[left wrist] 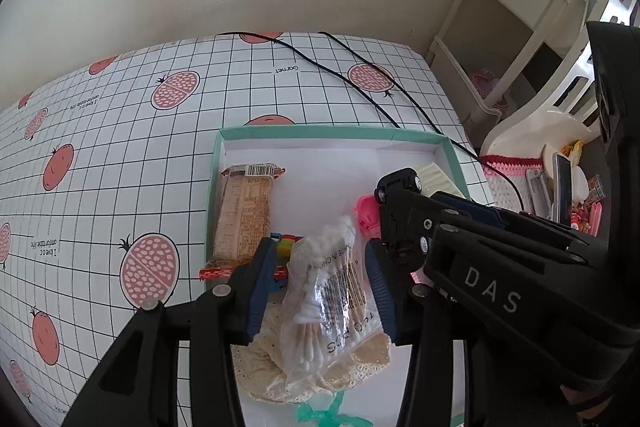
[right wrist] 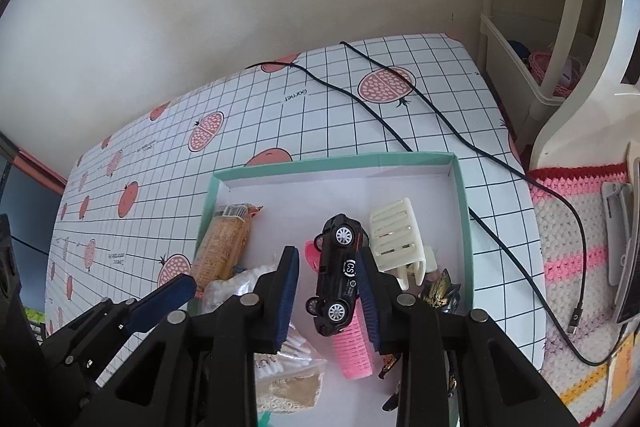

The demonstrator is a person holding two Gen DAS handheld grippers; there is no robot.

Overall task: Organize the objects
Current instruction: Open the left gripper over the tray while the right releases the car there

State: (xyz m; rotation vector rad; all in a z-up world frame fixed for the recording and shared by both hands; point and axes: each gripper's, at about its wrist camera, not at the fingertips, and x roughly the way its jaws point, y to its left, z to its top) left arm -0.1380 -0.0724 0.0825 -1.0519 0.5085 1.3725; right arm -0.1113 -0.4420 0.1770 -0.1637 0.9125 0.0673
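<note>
Inside the teal-rimmed box point(left wrist: 420, 137) on the pomegranate-print tablecloth point(left wrist: 120, 147), both grippers are hanging over a crowded pile. The left gripper point(left wrist: 320, 279) is standing with its blue pads either side of a clear bag of cotton swabs point(left wrist: 332, 291); a gap is showing between each pad and the plastic, so the jaws are parted and not pressing, and the bag is resting on a cream lace cloth point(left wrist: 320, 375). The left wrist view alone is showing that cloth's full spread, the barcode end of the wrapped snack bar point(left wrist: 244, 215) lying along the box's left wall, some small coloured blocks point(left wrist: 286, 245) and a green plastic piece point(left wrist: 320, 415) at the bottom edge.

The right wrist view is giving what the other hides: the right gripper point(right wrist: 328, 287) is standing around a black toy car point(right wrist: 338, 275), which is tilted on its side with two wheels facing up. The car is lying against the right pad while a clear gap is separating it from the left one (so I cannot tell whether it is truly gripped). Under the car a pink ribbed roller point(right wrist: 356, 351) is lying, and just beside it a cream slotted clip point(right wrist: 396, 235). Two black cables point(right wrist: 400, 131) are crossing the cloth behind the box.
</note>
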